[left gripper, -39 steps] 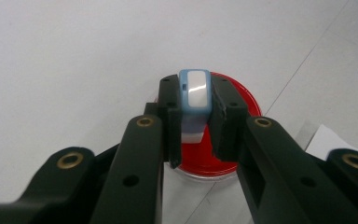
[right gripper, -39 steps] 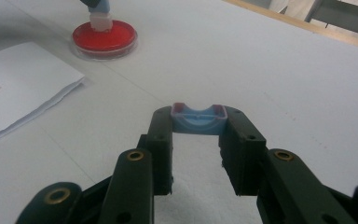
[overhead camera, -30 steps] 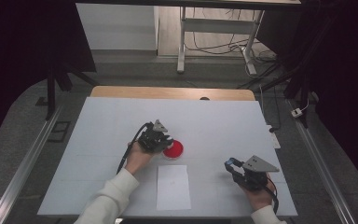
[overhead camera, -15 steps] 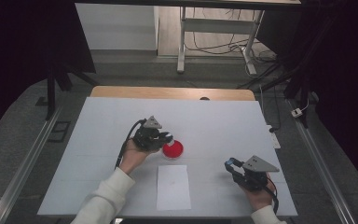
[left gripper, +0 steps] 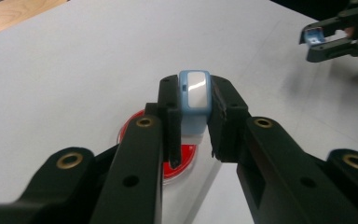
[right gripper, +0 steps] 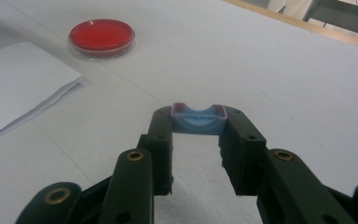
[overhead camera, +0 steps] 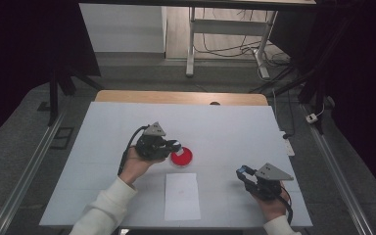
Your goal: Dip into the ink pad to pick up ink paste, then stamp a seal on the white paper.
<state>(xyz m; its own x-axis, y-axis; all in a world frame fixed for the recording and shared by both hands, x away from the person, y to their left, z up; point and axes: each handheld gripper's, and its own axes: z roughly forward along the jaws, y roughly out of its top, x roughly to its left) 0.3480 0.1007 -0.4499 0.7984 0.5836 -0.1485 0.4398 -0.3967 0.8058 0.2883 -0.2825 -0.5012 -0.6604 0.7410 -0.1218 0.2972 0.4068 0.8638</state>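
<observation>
My left gripper (overhead camera: 174, 145) is shut on a small light-blue block with a white face (left gripper: 194, 93). It hangs just above and left of a round red dish (overhead camera: 181, 156) on the white table (overhead camera: 235, 127); in the left gripper view the dish (left gripper: 185, 158) lies below the jaws. My right gripper (overhead camera: 243, 173) rests near the table's front right, shut on a light-blue cap-like piece (right gripper: 198, 122) held across its tips. The right gripper view has the red dish (right gripper: 101, 35) far off at upper left.
A white sheet of paper (overhead camera: 181, 196) lies flat in front of the dish, between the two hands; its corner (right gripper: 14, 79) lies left of the right jaws. A wooden strip (overhead camera: 176, 97) runs along the table's far edge. The other gripper (left gripper: 324, 39) is at upper right.
My left gripper has lifted off the red dish with the blue block and drifted slightly left. The right hand has stayed still.
</observation>
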